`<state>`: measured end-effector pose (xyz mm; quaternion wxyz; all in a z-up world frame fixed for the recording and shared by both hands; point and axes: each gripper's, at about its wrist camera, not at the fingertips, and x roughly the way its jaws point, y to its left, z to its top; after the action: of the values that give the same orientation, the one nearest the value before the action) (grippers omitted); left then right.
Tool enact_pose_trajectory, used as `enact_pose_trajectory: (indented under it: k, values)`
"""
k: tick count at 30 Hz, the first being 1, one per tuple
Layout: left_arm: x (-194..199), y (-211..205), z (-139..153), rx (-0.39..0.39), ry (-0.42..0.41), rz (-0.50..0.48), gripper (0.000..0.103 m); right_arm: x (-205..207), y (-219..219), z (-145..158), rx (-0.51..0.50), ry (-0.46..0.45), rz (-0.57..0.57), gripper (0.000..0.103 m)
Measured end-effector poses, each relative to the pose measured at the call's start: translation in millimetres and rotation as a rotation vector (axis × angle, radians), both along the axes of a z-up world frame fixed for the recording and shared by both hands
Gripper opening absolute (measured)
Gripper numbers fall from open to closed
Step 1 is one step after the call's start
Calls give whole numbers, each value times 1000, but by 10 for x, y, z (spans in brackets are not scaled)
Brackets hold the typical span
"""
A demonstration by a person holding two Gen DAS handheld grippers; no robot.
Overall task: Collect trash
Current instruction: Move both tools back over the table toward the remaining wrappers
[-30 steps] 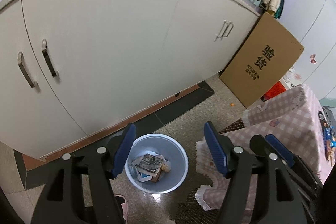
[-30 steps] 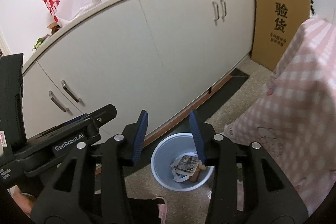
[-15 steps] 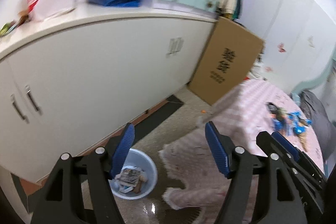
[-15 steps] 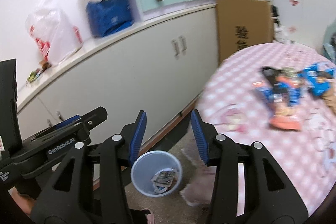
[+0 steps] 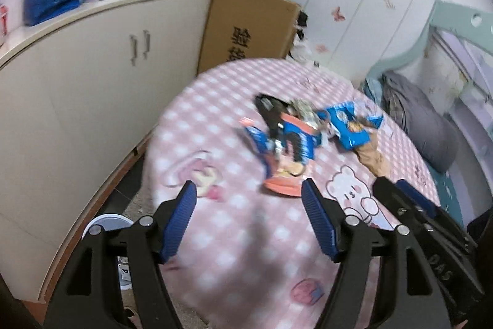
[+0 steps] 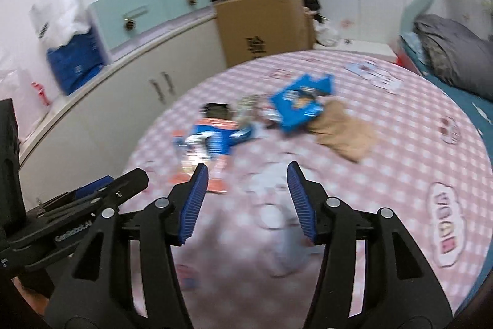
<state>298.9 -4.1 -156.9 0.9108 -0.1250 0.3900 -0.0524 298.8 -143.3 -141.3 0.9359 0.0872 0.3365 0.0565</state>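
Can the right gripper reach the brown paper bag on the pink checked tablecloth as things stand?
Probably yes: the right gripper is open and empty, and bare pink checked tablecloth separates it from the brown paper bag; nothing blocks.

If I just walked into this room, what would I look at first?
Probably the messy pile of snack wrappers in the middle of the round table with the pink checked cloth, especially the bright blue packet toward the far side. Next, the big cardboard box leaning against the white cabinets behind the table. Both tools, left tool and right tool, hang open and empty over the table's near edge.
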Motion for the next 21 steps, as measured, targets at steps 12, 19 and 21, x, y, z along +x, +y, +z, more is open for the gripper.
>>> enact_pose_trajectory:
  k: [12, 19, 21]
  values:
    - [445, -338, -223, 68, 59, -5, 65, 154, -572, -200, 28, 51, -61, 55]
    - [496, -375, -227, 127, 43, 9, 4, 256, -730, -191, 30, 54, -82, 56]
    - [456, -339, -193, 92, 14, 6, 2, 278, -741, -197, 41, 56, -77, 56]
